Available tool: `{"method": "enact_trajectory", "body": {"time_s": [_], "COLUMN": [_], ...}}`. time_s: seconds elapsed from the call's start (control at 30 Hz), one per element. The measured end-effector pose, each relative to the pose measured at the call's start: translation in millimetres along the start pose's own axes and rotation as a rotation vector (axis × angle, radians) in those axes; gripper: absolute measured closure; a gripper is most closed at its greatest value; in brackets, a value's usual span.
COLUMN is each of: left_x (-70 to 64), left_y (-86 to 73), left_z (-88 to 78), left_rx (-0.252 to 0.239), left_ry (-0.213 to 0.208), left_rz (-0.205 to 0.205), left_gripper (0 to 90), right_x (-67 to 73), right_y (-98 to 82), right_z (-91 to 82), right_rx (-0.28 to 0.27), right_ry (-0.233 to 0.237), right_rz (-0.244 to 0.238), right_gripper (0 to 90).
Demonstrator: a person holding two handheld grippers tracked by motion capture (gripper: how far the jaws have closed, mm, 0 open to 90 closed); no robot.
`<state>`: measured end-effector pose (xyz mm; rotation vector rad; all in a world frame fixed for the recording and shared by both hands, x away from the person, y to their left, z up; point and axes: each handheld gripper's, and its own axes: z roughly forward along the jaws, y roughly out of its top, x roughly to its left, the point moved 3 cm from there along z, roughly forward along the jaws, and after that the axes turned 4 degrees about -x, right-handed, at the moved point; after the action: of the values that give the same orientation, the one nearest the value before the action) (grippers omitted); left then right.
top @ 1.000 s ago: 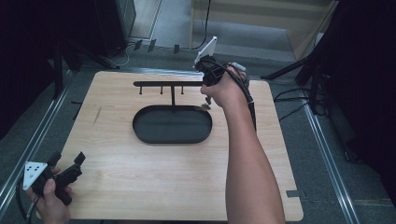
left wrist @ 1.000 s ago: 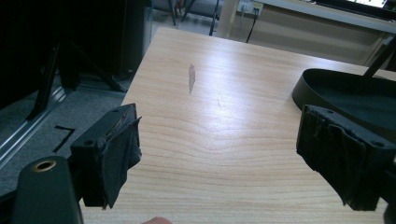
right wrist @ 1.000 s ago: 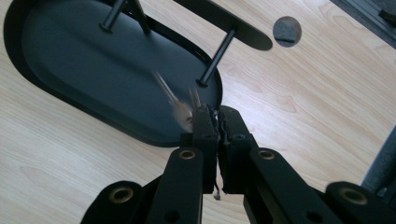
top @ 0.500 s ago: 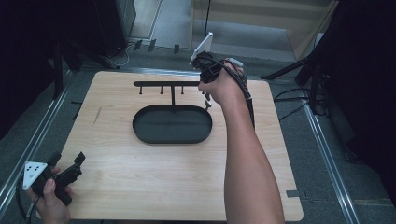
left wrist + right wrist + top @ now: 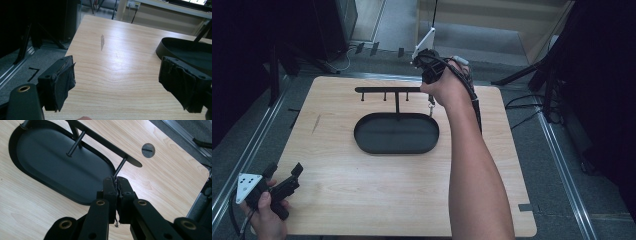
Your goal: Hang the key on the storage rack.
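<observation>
Right gripper (image 5: 116, 185) clamped on a thin dangling piece (image 5: 430, 102) at the rack's end peg (image 5: 120, 166), left gripper (image 5: 125, 82) parked open.

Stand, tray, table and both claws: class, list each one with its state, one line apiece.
Stand: upright in the tray, pegs bare as far as visible.
Tray: flat on the table, nothing in it but the stand's post.
Table: bare wood, one dark mark.
Left claw: open, holding nothing.
Right claw: shut, at the end peg; a thin cord seems pinched between the jaws.
</observation>
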<state>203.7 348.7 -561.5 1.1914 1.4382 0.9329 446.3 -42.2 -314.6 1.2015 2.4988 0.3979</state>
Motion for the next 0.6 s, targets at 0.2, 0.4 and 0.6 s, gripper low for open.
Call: {"method": "enact_trajectory", "body": {"time_s": [0.2, 0.4, 0.6], "left_x": [0.0, -0.1, 0.1], "left_y": [0.0, 0.0, 0.0], "left_z": [-0.1, 0.0, -0.3], "left_rx": [0.0, -0.003, -0.004], "left_ry": [0.0, 0.0, -0.002], "left_rz": [-0.001, -0.003, -0.006], "left_gripper": [13.8, 13.8, 13.7], "right_x": [-2.3, -2.5, -4.4], "right_y": [4.1, 7.7, 11.0], "right_z": [-0.7, 0.3, 5.1], "right_rx": [-0.018, -0.029, -0.057], "right_ry": [-0.008, -0.003, -0.027], "right_rz": [0.002, 0.013, 0.022], "right_gripper": [87.3, 87.3, 87.2]}}
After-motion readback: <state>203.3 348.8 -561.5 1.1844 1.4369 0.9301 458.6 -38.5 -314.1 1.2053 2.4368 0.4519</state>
